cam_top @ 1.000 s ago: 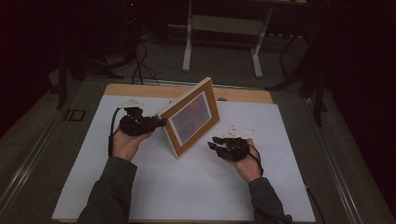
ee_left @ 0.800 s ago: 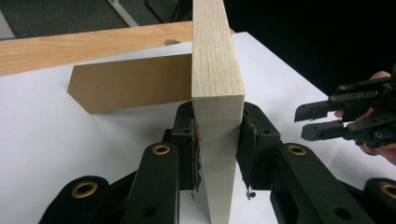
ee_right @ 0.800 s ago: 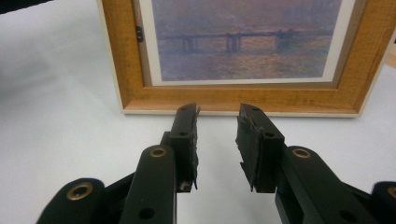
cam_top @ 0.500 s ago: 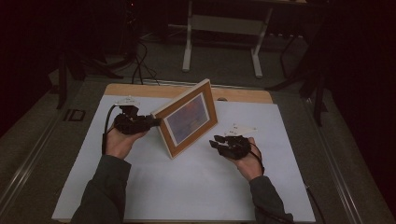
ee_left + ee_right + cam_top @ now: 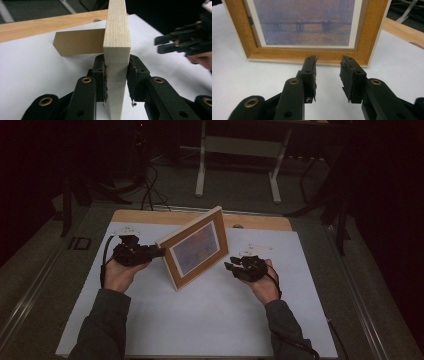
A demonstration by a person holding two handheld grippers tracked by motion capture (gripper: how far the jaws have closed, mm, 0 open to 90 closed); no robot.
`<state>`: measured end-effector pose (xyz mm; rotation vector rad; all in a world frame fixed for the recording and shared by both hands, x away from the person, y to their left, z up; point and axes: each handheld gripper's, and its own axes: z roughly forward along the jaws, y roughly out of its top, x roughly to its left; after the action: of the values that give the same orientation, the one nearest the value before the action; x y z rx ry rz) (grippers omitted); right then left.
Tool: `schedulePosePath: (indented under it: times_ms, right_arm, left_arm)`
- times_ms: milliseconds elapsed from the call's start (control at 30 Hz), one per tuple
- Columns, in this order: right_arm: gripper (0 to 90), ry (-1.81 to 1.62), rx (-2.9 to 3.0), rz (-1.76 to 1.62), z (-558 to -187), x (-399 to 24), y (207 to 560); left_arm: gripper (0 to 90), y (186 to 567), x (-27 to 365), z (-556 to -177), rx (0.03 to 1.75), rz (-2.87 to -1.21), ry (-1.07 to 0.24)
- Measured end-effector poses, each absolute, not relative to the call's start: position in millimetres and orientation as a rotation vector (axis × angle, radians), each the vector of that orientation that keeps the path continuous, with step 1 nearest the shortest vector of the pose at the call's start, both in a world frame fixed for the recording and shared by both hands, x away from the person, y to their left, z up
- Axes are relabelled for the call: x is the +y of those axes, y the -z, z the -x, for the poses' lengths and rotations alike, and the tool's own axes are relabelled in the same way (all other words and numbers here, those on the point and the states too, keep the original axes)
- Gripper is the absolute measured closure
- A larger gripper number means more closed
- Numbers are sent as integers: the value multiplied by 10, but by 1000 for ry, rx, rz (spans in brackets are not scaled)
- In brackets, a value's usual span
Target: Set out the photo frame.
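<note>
While the wooden picture frame [image 5: 196,247] stands upright on the white table cover [image 5: 200,320], near its far middle, the left gripper [image 5: 150,253] grips the frame's left edge, its two black jaws pressed flat against the front and back faces of the pale wood, as the left gripper view shows [image 5: 117,72]. These jaws have just been closing a little on the wood. Behind the frame in that view, a brown cardboard stand [image 5: 78,45] juts out from its back and rests on the white surface. The frame holds a hazy purple and orange print of a bridge over water, seen plainly in the right gripper view [image 5: 304,23]. The right gripper [image 5: 235,267] hovers just beside the frame's lower front edge, pointed at it; its jaws have just been opening and stand apart with nothing between them, the pads [image 5: 310,75] clear of the wood. Both of the person's hands come in from the near side, the left hand [image 5: 120,275] and the right hand [image 5: 265,285] each cupping its tool from below. A strip of bare wooden tabletop [image 5: 260,222] shows beyond the white cover.
</note>
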<state>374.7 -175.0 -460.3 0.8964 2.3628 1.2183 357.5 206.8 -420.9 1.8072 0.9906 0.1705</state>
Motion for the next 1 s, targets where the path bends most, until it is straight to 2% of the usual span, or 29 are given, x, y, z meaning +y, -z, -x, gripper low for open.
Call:
schedulePosePath:
  times_ms: [1000]
  right_arm:
    - [644,-1244,2282,-927,-3818,-1861,4408]
  left_arm:
    - [731,4165,1967,-3531,838,-1880,-149]
